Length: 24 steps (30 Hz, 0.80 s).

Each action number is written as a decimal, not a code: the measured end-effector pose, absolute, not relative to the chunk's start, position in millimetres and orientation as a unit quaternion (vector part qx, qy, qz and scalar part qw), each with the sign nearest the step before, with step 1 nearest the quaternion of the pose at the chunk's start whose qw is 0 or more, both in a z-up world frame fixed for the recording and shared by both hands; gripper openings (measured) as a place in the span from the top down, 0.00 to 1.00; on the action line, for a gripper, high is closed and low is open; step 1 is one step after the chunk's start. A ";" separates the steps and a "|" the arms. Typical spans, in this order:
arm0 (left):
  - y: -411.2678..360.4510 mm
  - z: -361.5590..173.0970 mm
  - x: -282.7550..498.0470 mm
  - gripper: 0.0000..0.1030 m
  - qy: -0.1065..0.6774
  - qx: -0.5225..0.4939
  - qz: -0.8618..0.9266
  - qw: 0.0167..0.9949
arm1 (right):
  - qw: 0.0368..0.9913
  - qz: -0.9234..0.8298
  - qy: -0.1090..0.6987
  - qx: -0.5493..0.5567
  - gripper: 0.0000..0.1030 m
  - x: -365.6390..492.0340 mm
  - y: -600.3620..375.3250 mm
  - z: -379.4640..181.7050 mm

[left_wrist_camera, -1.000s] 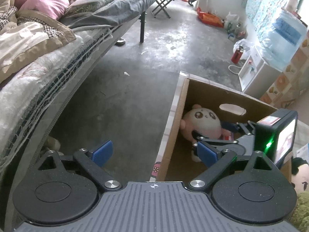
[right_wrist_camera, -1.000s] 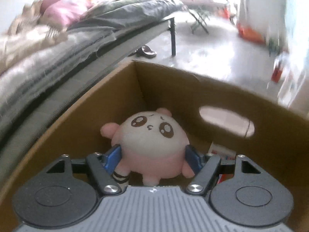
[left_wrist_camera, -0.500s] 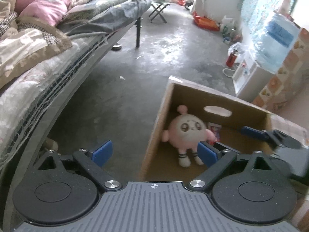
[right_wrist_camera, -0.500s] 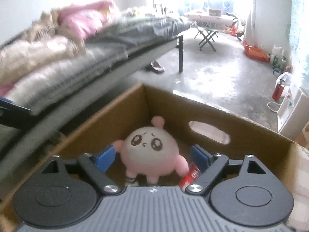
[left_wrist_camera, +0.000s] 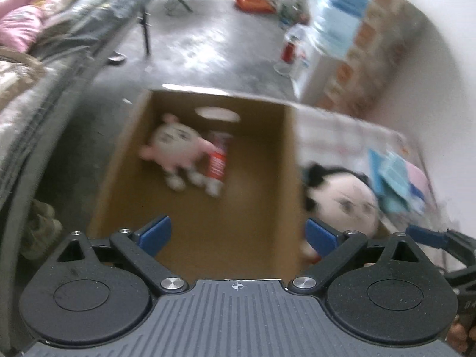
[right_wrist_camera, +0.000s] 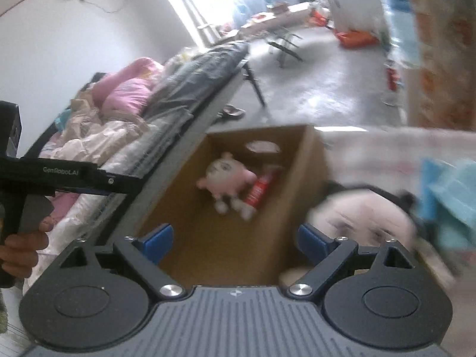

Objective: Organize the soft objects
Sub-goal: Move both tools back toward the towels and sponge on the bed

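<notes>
A pink round plush toy (left_wrist_camera: 175, 148) lies inside an open cardboard box (left_wrist_camera: 119, 148) on the floor, next to a red tube (left_wrist_camera: 218, 160). It also shows in the right wrist view (right_wrist_camera: 227, 178), in the box (right_wrist_camera: 312, 160). A plush doll with black hair and a pale face (left_wrist_camera: 345, 199) lies just right of the box, also seen in the right wrist view (right_wrist_camera: 366, 217). My left gripper (left_wrist_camera: 238, 233) is open and empty above the box's near end. My right gripper (right_wrist_camera: 235, 238) is open and empty, held above the box's near edge.
A bed with blankets and a pink pillow (right_wrist_camera: 125, 95) runs along the left. A patterned cloth surface (left_wrist_camera: 342, 131) with blue and pink fabric (left_wrist_camera: 395, 178) lies right of the box. A water jug (left_wrist_camera: 336, 12) and a red bottle (left_wrist_camera: 288, 50) stand by the far wall.
My right gripper opened, let go of the pink plush in the box and pulled back and up. My left gripper swung right over the box. Both views are motion-blurred now.
</notes>
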State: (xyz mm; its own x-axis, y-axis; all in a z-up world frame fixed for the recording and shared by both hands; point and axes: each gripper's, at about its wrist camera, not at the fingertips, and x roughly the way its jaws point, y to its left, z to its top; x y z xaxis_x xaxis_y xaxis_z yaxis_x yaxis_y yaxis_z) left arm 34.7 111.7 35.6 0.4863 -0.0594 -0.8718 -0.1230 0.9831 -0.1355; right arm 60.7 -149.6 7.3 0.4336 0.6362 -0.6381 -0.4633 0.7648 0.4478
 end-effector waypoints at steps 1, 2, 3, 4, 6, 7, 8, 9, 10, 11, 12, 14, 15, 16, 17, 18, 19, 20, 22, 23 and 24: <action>93.9 35.4 35.4 0.05 0.511 -0.093 0.008 0.855 | 0.840 0.318 0.427 0.106 0.10 56.0 -169.0 10.3; 78.3 34.0 36.0 0.05 0.513 -0.099 0.000 0.853 | 0.840 0.310 0.432 0.107 0.11 53.5 -185.1 12.5; 60.0 31.9 39.2 0.05 0.515 -0.110 -0.009 0.850 | 0.840 0.300 0.439 0.107 0.12 51.9 -204.2 15.2; 45.3 29.5 43.9 0.06 0.516 -0.119 -0.018 0.848 | 0.840 0.291 0.445 0.108 0.13 52.4 -218.8 15.9; 12.8 22.3 58.5 0.06 0.515 -0.128 -0.029 0.847 | 0.841 0.274 0.453 0.113 0.16 55.1 -250.4 16.5; -1.8 18.9 65.2 0.06 0.514 -0.127 -0.030 0.848 | 0.842 0.265 0.457 0.114 0.18 59.3 -266.1 14.6; -17.6 14.2 75.9 0.07 0.515 -0.123 -0.034 0.847 | 0.843 0.257 0.458 0.115 0.20 64.2 -278.6 12.3; -29.3 10.1 83.8 0.07 0.513 -0.119 -0.037 0.849 | 0.846 0.249 0.457 0.115 0.21 69.7 -289.9 9.1; -42.3 6.1 93.4 0.07 0.511 -0.111 -0.038 0.851 | 0.849 0.238 0.457 0.112 0.23 78.8 -300.7 4.3; -53.8 3.4 101.7 0.08 0.511 -0.105 -0.041 0.852 | 0.852 0.228 0.459 0.108 0.25 84.9 -310.3 -0.6; -63.5 -0.3 109.5 0.08 0.509 -0.101 -0.048 0.854 | 0.854 0.216 0.462 0.108 0.25 94.2 -318.1 -7.0; -79.4 -7.7 122.0 0.10 0.514 -0.098 -0.048 0.851 | 0.854 0.201 0.463 0.126 0.30 107.2 -335.3 -21.1; -84.5 -12.1 127.8 0.10 0.518 -0.104 -0.051 0.848 | 0.853 0.191 0.467 0.131 0.31 114.0 -339.6 -28.3; -88.7 -14.0 131.5 0.11 0.520 -0.107 -0.052 0.846 | 0.852 0.181 0.473 0.134 0.32 121.8 -343.8 -37.1; -92.3 -17.6 135.2 0.13 0.521 -0.108 -0.052 0.845 | 0.851 0.173 0.475 0.143 0.32 128.1 -348.4 -44.1; -95.9 -20.6 138.0 0.15 0.519 -0.105 -0.053 0.847 | 0.850 0.169 0.474 0.158 0.33 134.8 -353.9 -51.5; -99.7 -22.4 141.3 0.20 0.519 -0.099 -0.051 0.848 | 0.849 0.165 0.473 0.170 0.34 140.9 -358.9 -58.4; -103.3 -26.0 146.2 0.28 0.519 -0.091 -0.048 0.848 | 0.847 0.161 0.473 0.179 0.34 148.5 -361.4 -65.1; -112.5 -33.6 156.9 0.40 0.514 -0.071 -0.037 0.854 | 0.842 0.152 0.476 0.204 0.36 165.5 -366.7 -78.2; -115.5 -38.3 161.6 0.43 0.515 -0.063 -0.031 0.854 | 0.839 0.147 0.477 0.218 0.37 173.3 -369.7 -84.1; -118.7 -42.5 165.9 0.46 0.515 -0.058 -0.030 0.854 | 0.836 0.143 0.477 0.230 0.37 180.7 -372.8 -89.4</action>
